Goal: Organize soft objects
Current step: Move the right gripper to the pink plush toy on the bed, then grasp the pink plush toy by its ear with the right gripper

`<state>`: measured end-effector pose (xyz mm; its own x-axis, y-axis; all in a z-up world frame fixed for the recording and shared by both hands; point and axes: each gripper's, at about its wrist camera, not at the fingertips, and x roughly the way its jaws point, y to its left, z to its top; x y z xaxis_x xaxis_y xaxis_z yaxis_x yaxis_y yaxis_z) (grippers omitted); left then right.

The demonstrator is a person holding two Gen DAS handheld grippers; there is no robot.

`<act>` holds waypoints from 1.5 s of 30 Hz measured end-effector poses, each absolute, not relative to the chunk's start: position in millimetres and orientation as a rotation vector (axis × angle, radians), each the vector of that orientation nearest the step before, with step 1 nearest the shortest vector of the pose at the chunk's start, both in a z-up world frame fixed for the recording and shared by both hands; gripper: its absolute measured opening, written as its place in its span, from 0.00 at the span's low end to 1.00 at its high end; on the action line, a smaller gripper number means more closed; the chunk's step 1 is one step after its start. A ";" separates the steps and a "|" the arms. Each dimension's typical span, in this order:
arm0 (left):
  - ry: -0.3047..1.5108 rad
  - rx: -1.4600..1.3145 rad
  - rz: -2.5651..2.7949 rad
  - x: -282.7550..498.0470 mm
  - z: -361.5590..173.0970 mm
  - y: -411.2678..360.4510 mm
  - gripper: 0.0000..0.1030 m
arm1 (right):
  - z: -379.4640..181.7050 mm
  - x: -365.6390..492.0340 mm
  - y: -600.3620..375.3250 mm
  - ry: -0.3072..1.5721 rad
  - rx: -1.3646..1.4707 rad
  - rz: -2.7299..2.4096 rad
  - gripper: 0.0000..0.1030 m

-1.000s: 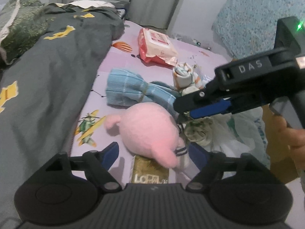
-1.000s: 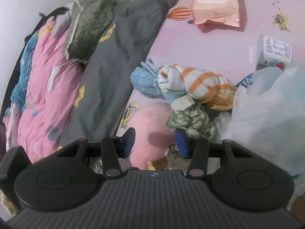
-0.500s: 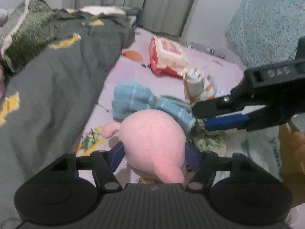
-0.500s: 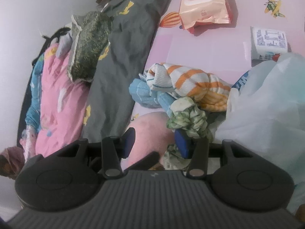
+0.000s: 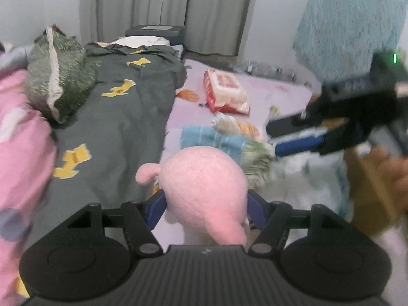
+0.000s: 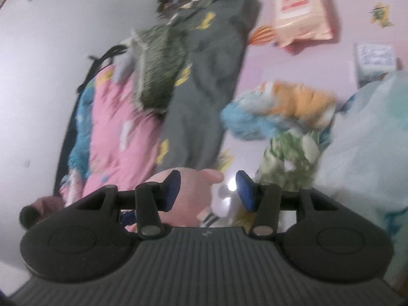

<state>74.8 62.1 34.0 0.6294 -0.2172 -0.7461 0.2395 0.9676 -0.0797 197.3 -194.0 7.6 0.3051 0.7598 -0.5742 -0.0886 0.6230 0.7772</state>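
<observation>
A round pink plush toy (image 5: 204, 178) sits between the blue pads of my left gripper (image 5: 206, 204), which is shut on it and holds it above the lilac sheet (image 5: 285, 94). Beyond it lie a blue towel (image 5: 211, 137), an orange-striped cloth (image 5: 237, 126) and a green patterned cloth (image 5: 257, 158), bunched together. My right gripper (image 5: 288, 137) reaches in from the right above that pile. In the right wrist view the right gripper (image 6: 209, 187) has its jaws opening with nothing pressed between them. The pink plush (image 6: 191, 199) shows below and behind them, the green cloth (image 6: 288, 153) just past the right finger.
A grey blanket (image 5: 122, 127) with yellow shapes, a green pillow (image 5: 58, 86) and a pink quilt (image 5: 17, 140) fill the left of the bed. A pack of wipes (image 5: 225, 91) lies farther back. A pale plastic bag (image 6: 364, 140) and a small box (image 6: 374, 58) are on the right.
My left gripper closed on the pink plush and lifted it off the sheet. The right gripper rose and rolled, drawing back a little from the green cloth.
</observation>
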 end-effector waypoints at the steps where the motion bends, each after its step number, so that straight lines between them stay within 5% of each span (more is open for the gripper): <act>1: 0.867 0.046 -0.267 68.7 32.5 62.6 0.67 | 9.5 193.1 -189.8 1.137 0.722 0.657 0.47; 20: 1.116 -0.013 -0.259 31.3 -24.5 71.9 0.70 | -44.2 105.7 -112.2 1.358 0.707 0.835 0.45; 45: 0.924 -0.058 -0.472 26.3 -17.0 12.6 0.80 | -32.9 103.1 -174.5 1.237 0.626 0.607 0.44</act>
<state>26.3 12.6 -17.0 0.5086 -0.4161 -0.7538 0.3668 0.8968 -0.2475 103.1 -174.5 -32.9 0.2184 0.7191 -0.6596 -0.0812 0.6870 0.7221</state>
